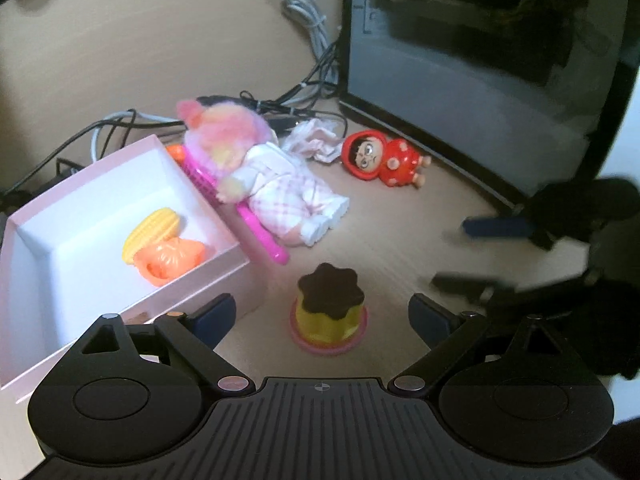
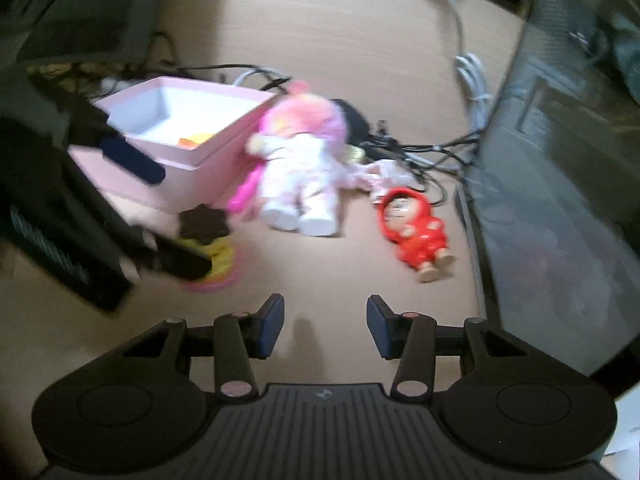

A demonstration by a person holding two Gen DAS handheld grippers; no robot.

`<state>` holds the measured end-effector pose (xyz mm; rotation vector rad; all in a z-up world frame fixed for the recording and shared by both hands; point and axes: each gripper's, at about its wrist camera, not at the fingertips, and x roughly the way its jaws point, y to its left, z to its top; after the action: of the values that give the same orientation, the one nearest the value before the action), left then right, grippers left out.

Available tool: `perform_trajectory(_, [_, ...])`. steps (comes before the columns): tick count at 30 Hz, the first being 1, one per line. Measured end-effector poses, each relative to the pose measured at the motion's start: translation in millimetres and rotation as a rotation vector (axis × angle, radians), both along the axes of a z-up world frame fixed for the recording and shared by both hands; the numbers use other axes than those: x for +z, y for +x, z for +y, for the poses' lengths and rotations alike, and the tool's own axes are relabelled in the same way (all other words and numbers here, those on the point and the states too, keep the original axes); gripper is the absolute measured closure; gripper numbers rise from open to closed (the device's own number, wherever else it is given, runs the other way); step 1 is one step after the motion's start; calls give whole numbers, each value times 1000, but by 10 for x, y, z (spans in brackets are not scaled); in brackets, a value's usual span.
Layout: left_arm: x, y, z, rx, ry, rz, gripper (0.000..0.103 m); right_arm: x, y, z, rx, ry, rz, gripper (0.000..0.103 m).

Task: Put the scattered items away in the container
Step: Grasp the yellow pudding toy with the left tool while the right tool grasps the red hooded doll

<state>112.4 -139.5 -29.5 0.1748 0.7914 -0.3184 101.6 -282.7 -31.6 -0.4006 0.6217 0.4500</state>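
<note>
A pink box (image 1: 100,168) stands at the left and holds a yellow corn toy (image 1: 152,232) and an orange toy (image 1: 172,262). Against its right wall a pink-haired doll (image 1: 272,184) lies on a pink comb (image 1: 264,236). A red figurine (image 1: 384,160) lies further right. A pudding toy (image 1: 328,308) with a brown top stands upright between the wide-apart fingers of my left gripper (image 1: 322,316), untouched by the pads. My right gripper (image 2: 326,326) is open over bare desk, short of the doll (image 2: 304,172) and the figurine (image 2: 416,232).
A crumpled pale cloth (image 1: 316,142) and tangled cables (image 1: 308,12) lie behind the doll. A dark glass-sided case (image 1: 460,60) walls off the right side. The right gripper's blurred fingers (image 1: 496,226) show at the right of the left wrist view.
</note>
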Motion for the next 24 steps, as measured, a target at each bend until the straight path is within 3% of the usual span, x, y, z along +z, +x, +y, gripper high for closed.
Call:
perform_trajectory(4, [-98,156,-143,7,44,-5,12,-51,34,-6,-18,-21,-7,54])
perform_trajectory(6, [-143,204,-154,8,61,12,40,-80,52,-10,-23,-20,-5,54])
perform_trajectory(8, [-170,209,-135,12,81,26,55,-77,71,13,-27,-18,-20,54])
perform_trajectory(11, [-154,122,-16,13,53,58,57,-72,234,117,-66,-43,-75,53])
perform_trajectory(14, [-142,-64,124,21,54,80,58,-82,507,203,-142,-77,-134,44])
perform_trajectory(21, [-81,-507,510,91,37,165,57,-224,1134,259,-234,-134,-119,37])
perform_trajectory(24, [-85,-614,690,152,17,192,51,-311,1271,295,-242,-158,-105,37])
